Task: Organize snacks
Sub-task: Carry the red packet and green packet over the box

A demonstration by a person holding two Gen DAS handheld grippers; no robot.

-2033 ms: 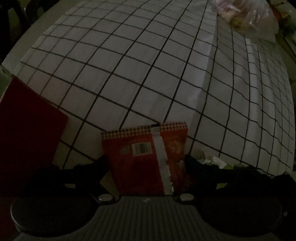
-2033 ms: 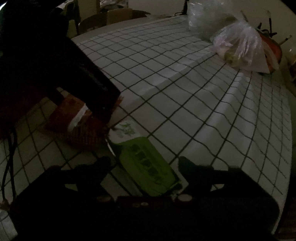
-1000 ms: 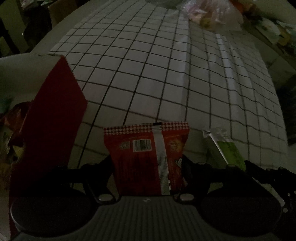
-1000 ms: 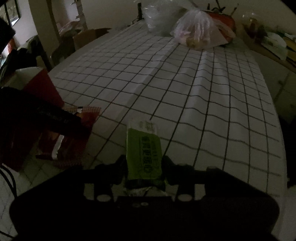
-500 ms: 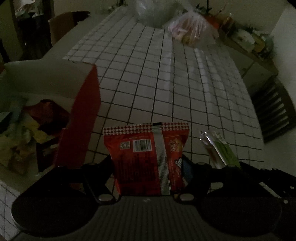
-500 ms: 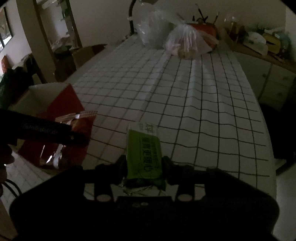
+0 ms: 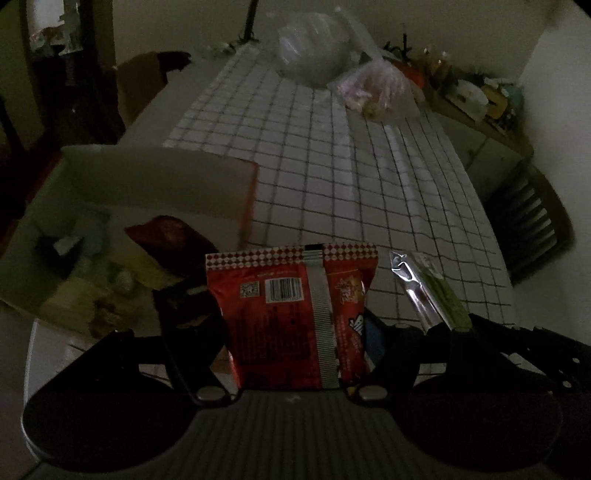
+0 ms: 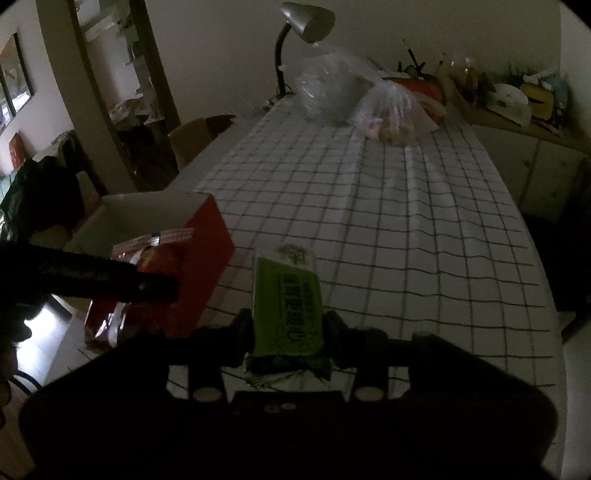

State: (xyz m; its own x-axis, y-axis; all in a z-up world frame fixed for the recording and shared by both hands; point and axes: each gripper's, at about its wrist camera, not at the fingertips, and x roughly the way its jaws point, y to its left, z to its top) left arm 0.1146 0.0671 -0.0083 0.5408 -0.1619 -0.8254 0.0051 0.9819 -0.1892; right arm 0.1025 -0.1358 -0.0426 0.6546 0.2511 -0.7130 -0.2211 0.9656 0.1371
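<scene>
Left tool [image 7: 291, 325] is clamped on a red snack packet [image 7: 291, 306], pads pressing both side edges, and right tool [image 8: 288, 332] is clamped on a green snack packet [image 8: 286, 314] the same way; both packets are up off the tabletop [image 8: 406, 229]. Red packet hangs over the near right corner of the open box [image 7: 155, 177], which sits at the left edge of the checked cloth; green one is to the right of it, over the cloth and not yet over the box. Box already holds several snacks [image 7: 122, 273], incl. a dark red pack and some yellowish and pale ones, so sorting looks well underway. No loose packets show on the cloth in either view; only two plastic bags [image 8: 391, 110] at the far end w/ a desk lamp [image 8: 306, 18] behind them. Left to do, as I judge it: carry both over the box opening and let go, prob. red first since it's closer. Red packet: flat foil pouch, back side showing, white-and-red checked top seal, silver centre seam, barcode + QR code. Green packet: narrower, bright green face w/ dark print, whitish top end, silver foil edge seen from the left wrist view. Lighting is dim, so finer print can't be read.
</scene>
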